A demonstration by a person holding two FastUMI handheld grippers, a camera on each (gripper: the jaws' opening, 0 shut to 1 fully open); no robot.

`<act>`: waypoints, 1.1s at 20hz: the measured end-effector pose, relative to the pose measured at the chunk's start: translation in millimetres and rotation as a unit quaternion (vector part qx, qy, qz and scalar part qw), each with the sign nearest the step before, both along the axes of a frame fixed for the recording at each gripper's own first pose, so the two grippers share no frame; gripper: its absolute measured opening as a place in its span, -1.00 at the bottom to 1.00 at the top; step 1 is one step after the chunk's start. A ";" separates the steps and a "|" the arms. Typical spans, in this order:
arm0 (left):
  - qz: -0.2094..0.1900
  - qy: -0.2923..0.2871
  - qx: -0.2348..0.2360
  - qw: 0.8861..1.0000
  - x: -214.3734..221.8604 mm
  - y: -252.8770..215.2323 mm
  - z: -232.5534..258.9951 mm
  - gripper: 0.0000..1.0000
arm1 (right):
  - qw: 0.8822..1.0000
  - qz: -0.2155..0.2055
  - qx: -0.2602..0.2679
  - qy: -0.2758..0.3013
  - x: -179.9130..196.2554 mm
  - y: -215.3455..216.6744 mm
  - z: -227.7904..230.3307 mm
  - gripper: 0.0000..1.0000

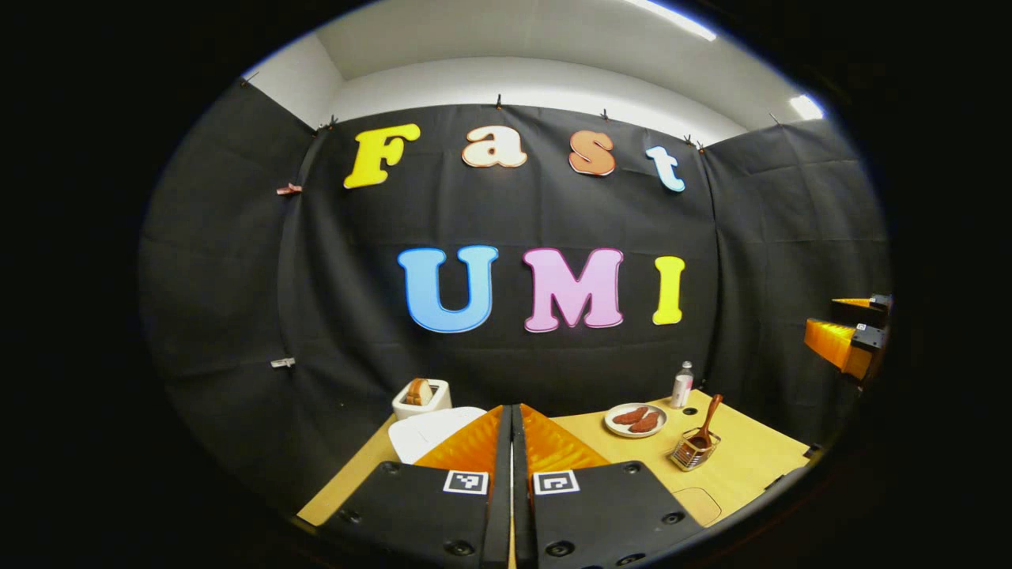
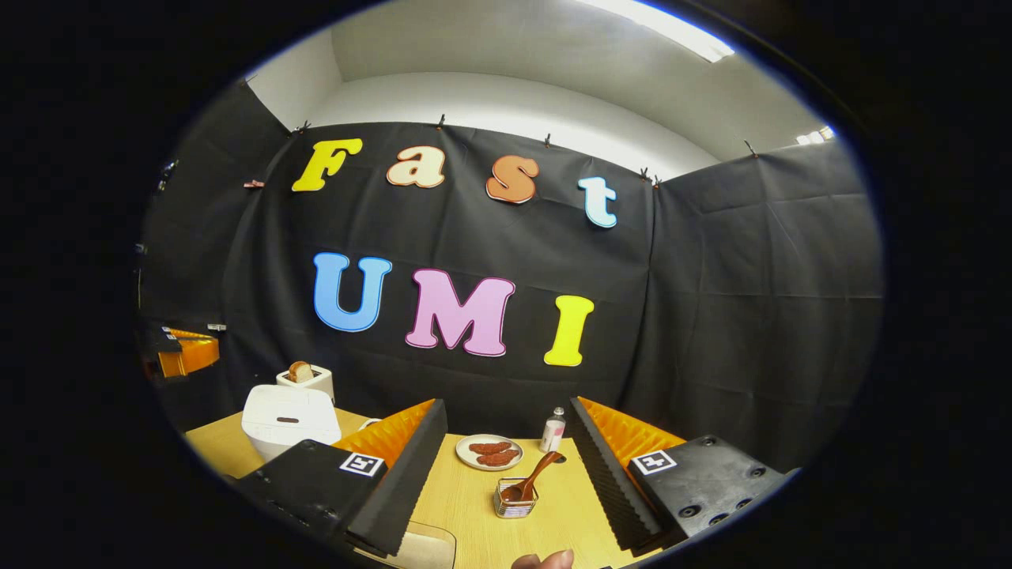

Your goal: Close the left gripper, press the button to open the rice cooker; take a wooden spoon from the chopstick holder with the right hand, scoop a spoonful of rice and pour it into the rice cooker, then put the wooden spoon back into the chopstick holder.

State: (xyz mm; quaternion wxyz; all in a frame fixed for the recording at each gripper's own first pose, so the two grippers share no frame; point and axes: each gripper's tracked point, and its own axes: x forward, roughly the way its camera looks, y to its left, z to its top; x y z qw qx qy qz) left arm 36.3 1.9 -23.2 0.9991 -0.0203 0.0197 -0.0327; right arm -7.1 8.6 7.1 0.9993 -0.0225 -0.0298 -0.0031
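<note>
While your left gripper point(image 1: 511, 442) is clenched w/ nothing between, right gripper point(image 2: 506, 442) released, take wooden spoon point(image 2: 531, 480) mid-handle above chopstick holder point(image 2: 515, 501): light, stiff, prob. slick.

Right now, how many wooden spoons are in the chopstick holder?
1. A single wooden spoon leans in the chopstick holder, on the table in front of the plate. A smaller utensil could be hidden inside the holder.

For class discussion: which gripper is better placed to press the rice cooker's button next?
Left. The left gripper is shut, as pressing needs, with the closed rice cooker just ahead. The right gripper is open, facing the wooden spoon.
</note>
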 end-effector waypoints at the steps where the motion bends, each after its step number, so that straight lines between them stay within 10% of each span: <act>1: -0.008 0.010 -0.010 1.000 10.3 4.0 -9.3 -0.80 | 1.000 -0.001 0.000 0.000 0.3 -0.1 0.3 0.94; 12: -0.031 0.152 -0.108 0.982 133.2 51.1 -132.1 -0.88 | 1.000 -0.008 0.008 0.009 3.7 -12.2 -14.6 0.95; 22: -0.044 0.236 -0.101 0.965 178.6 56.8 -199.4 -0.88 | 0.999 -0.038 0.004 0.023 3.7 -40.6 -24.6 0.94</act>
